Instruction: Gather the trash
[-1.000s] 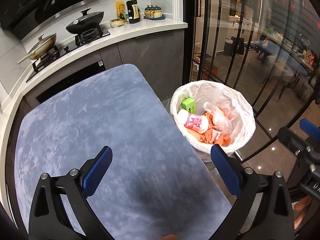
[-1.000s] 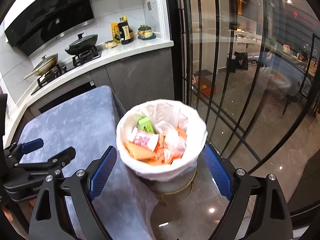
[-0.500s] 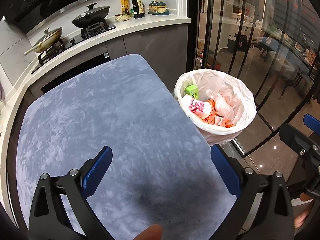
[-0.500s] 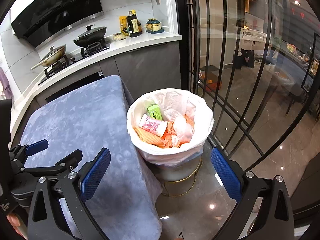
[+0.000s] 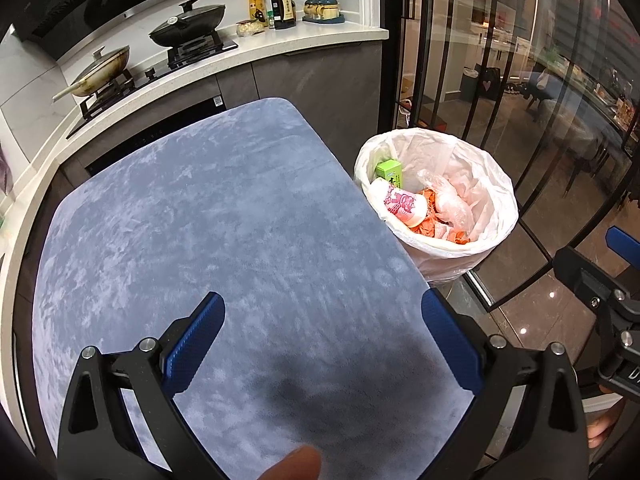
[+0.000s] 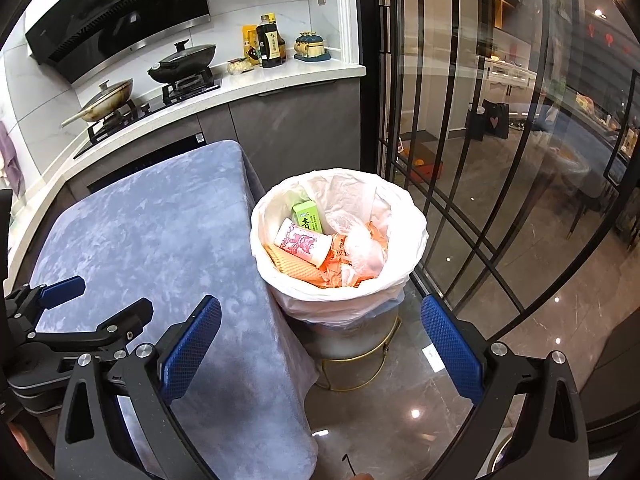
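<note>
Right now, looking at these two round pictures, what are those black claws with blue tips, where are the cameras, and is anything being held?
A person holds one two-finger gripper in each hand; a wide-angle camera rides on each, looking along its fingers. One picture is from the left gripper, over a blue-grey cloth-covered table with nothing lying on it. The other is from the right gripper, above a white-lined trash bin beside the table, holding a green carton, pink-printed cup and wrappers. Both grippers are open and empty; the right has just opened wider.
</note>
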`<state>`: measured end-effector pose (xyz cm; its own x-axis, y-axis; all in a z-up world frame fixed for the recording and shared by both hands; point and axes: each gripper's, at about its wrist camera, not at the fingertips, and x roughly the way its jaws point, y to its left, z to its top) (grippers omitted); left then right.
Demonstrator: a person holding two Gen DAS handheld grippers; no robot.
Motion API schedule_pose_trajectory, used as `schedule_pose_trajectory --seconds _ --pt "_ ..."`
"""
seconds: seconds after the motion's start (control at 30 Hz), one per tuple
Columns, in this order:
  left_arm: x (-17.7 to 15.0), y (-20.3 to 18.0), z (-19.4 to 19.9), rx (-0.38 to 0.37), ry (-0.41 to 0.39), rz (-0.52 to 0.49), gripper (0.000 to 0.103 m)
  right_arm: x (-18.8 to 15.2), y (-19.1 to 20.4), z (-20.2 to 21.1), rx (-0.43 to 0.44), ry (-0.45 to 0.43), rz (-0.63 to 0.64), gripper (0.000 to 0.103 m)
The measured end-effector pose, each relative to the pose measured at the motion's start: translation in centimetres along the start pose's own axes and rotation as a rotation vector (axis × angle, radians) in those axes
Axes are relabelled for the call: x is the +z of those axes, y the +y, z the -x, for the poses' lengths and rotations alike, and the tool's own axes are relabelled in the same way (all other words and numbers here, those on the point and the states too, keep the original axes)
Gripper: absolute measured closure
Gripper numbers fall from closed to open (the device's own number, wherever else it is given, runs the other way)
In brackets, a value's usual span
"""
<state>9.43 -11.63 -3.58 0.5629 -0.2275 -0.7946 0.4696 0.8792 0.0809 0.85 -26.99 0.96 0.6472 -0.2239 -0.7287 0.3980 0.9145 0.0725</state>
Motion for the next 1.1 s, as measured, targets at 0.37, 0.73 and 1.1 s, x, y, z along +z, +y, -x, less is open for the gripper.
schedule_pose_trajectory --seconds 0.37,0.73,1.1 --pt "-0.3 -0.2 -0.2 0.001 0.004 0.003 0.009 -0.9 -0.3 -0.6 -0.004 0.014 0.003 0.006" --pt "-0.3 -0.4 -0.5 0.005 0.022 0.011 0.009 -0.8 -0.4 -0.6 -0.005 0.014 0.005 0.006" --pt "-0.4 -1.0 -0.7 0.004 0.02 -0.004 0.009 -1.1 -0.3 -0.9 -0.015 0.015 0.016 0.006"
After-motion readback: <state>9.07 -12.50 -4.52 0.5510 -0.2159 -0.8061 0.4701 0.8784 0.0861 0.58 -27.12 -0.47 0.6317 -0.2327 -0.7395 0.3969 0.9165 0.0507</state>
